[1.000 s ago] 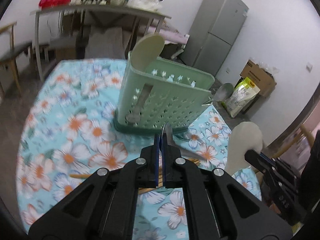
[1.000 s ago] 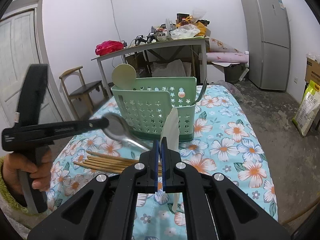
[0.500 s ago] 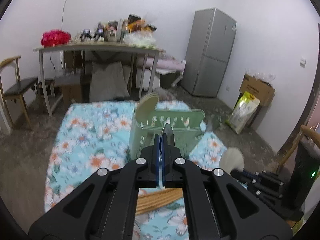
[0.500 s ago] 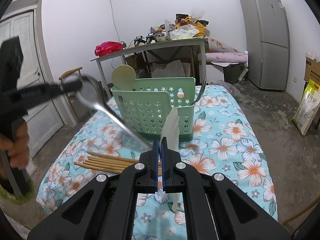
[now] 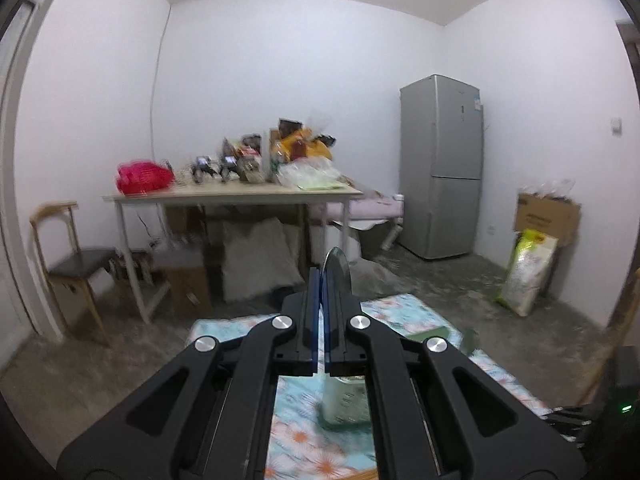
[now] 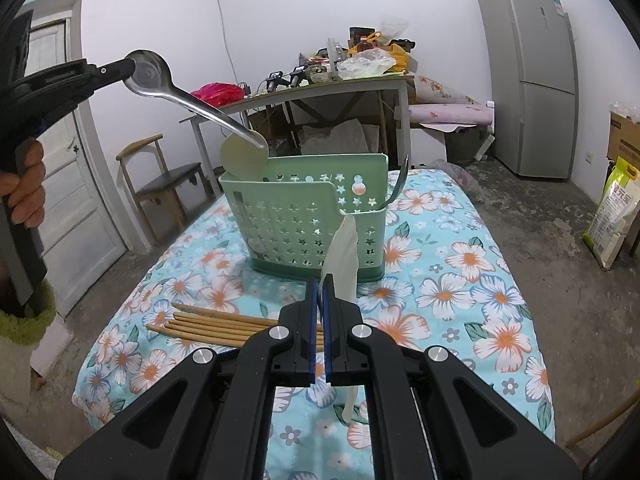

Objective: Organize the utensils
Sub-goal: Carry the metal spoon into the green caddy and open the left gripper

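Observation:
My left gripper (image 5: 322, 280) is shut on a metal spoon (image 5: 337, 272). In the right wrist view that gripper (image 6: 124, 70) holds the metal spoon (image 6: 192, 100) by its bowl, high at the left, handle slanting down over the green utensil basket (image 6: 308, 216). My right gripper (image 6: 320, 286) is shut on a cream plastic spatula (image 6: 344, 256), in front of the basket. A cream ladle (image 6: 242, 156) and a metal ladle handle (image 6: 400, 180) stand in the basket. Several wooden chopsticks (image 6: 212, 324) lie on the floral tablecloth (image 6: 460, 280).
A cluttered table (image 6: 320, 84), a chair (image 6: 168, 180) and a grey fridge (image 6: 532, 76) stand behind. A door (image 6: 68, 184) is at the left. A cardboard box (image 5: 546, 212) and a yellow bag (image 5: 528, 272) sit by the right wall.
My left gripper has lifted the metal spoon from near the cloth up high and tilted its handle toward the basket top. My right gripper has stayed still with the spatula.

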The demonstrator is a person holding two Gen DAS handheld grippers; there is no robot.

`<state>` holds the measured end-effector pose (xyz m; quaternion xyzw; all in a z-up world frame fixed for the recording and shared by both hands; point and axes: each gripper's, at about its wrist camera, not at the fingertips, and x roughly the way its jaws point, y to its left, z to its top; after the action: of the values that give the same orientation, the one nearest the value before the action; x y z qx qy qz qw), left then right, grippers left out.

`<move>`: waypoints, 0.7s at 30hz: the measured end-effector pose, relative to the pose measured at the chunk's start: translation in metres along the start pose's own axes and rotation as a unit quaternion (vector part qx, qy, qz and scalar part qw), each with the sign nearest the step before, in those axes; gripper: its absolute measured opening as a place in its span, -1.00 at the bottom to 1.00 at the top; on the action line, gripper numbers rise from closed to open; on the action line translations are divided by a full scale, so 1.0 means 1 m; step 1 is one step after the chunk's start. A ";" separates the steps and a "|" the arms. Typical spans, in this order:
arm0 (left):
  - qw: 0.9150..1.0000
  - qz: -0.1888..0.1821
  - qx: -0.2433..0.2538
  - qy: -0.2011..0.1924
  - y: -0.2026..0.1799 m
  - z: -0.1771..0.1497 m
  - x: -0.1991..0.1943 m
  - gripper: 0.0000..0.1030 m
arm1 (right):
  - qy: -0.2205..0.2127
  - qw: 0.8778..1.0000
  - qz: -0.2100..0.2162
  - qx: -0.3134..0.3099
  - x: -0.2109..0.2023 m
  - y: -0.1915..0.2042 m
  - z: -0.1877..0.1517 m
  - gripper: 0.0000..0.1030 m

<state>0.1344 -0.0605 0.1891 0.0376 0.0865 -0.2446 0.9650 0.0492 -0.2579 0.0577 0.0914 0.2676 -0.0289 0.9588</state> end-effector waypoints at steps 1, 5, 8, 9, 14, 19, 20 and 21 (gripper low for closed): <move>1.000 0.010 0.011 -0.004 -0.003 0.000 0.001 -1.00 | 0.000 1.000 0.000 0.000 0.000 0.000 0.000 -0.94; 0.997 0.042 0.058 -0.006 -0.016 -0.009 0.014 -1.00 | 0.000 1.000 0.001 0.000 0.000 0.000 0.000 -0.94; 0.995 0.057 0.083 0.003 -0.025 -0.018 0.025 -1.00 | 0.000 1.000 0.000 0.001 0.000 0.000 0.000 -0.94; 0.994 0.061 0.089 0.007 -0.026 -0.022 0.029 -1.00 | 0.000 1.000 0.001 0.001 0.000 0.000 0.000 -0.94; 0.991 0.069 0.109 0.023 -0.034 -0.039 0.046 -1.00 | 0.000 1.000 0.000 0.000 0.000 0.000 0.000 -0.94; 0.994 0.047 0.083 0.057 -0.030 -0.047 0.066 -0.95 | 0.000 1.000 0.000 0.000 0.001 -0.001 0.000 -0.94; 0.995 0.037 0.072 0.063 -0.028 -0.048 0.069 -0.90 | 0.000 1.000 -0.001 0.000 0.001 -0.001 0.000 -0.94; 0.996 0.025 0.055 0.071 -0.025 -0.048 0.073 -0.66 | 0.000 1.000 -0.001 0.000 0.001 -0.002 0.000 -0.94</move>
<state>0.1782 -0.1105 0.1277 0.1097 0.1408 -0.2215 0.9587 0.0496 -0.2594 0.0572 0.0912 0.2679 -0.0299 0.9587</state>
